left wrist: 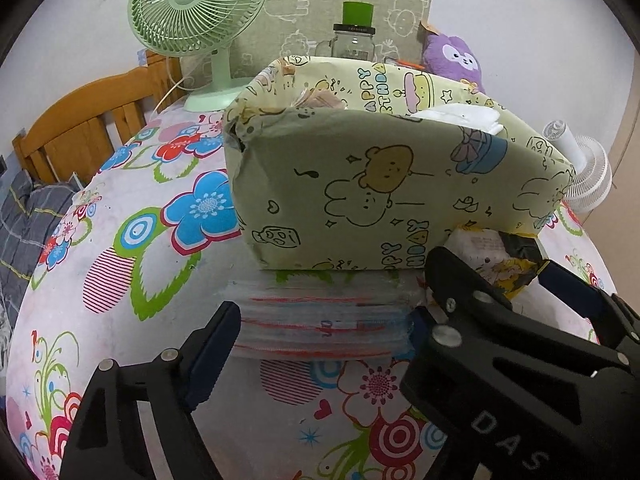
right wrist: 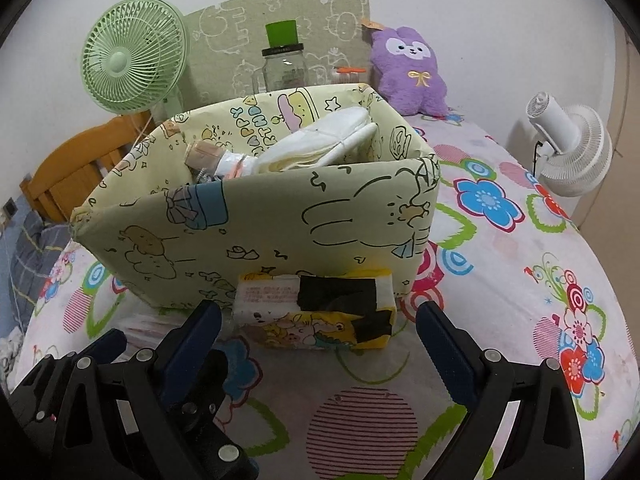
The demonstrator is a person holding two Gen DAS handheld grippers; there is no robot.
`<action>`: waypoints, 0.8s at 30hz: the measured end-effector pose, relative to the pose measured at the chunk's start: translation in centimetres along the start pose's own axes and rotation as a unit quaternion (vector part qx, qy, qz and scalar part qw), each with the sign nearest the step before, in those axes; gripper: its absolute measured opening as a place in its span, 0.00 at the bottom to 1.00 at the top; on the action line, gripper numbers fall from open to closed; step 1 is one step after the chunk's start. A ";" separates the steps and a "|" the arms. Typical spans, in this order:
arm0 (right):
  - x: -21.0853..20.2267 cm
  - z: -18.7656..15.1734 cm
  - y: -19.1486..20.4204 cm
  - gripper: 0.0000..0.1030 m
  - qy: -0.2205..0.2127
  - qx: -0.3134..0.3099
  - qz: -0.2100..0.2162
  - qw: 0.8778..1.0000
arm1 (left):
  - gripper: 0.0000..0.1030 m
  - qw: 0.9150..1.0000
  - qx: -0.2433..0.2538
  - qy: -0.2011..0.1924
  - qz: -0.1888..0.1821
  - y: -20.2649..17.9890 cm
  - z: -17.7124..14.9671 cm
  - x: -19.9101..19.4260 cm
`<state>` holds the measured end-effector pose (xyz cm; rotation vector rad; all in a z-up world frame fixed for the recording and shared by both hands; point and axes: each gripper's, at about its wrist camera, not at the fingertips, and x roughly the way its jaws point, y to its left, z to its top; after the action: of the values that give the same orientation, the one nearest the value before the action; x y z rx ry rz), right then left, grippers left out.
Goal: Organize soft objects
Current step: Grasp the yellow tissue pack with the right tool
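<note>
At the lower centre of the right wrist view, a yellow cartoon-printed tissue pack [right wrist: 316, 312] with a black patch lies against the pale-green birthday-print box [right wrist: 256, 224]. The right gripper [right wrist: 318, 344] gapes wide around it, holding nothing. In the left view's lower middle, the left gripper [left wrist: 324, 320] spreads open around a clear-wrapped striped pack [left wrist: 320, 316].

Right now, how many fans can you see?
2: a green desk fan at the back left beside the headboard, and a white fan off the bed's right edge. Others may be hidden.

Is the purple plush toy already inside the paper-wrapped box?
No: the purple plush toy sits behind the box, outside it against the wall.
</note>
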<state>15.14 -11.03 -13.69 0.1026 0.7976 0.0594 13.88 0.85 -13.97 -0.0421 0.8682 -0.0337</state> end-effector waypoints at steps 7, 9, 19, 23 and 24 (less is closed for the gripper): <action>0.1 -0.2 -0.3 0.76 0.007 0.008 0.001 1.000 | 0.77 1.000 0.009 -0.005 0.003 -0.3 -0.1 -0.3; -0.2 -0.4 -0.4 0.75 0.006 0.008 0.006 1.000 | 0.74 1.000 0.013 -0.007 0.007 -0.6 -0.3 -0.3; -1.6 -1.3 -1.2 0.75 0.006 0.017 0.016 1.000 | 0.54 0.999 0.027 -0.017 0.001 -1.4 -1.0 -1.4; -2.2 -1.8 -1.2 0.75 0.007 0.016 0.022 1.000 | 0.51 1.000 0.023 -0.008 -0.014 -1.3 -1.5 -1.7; -2.3 -1.9 -1.2 0.75 0.008 0.015 0.023 1.000 | 0.51 1.000 0.023 -0.009 -0.014 -1.3 -1.6 -1.7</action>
<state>12.17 -12.26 -13.52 0.1490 0.8127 0.0919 11.49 -0.45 -13.64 -0.0105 0.8489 -0.0791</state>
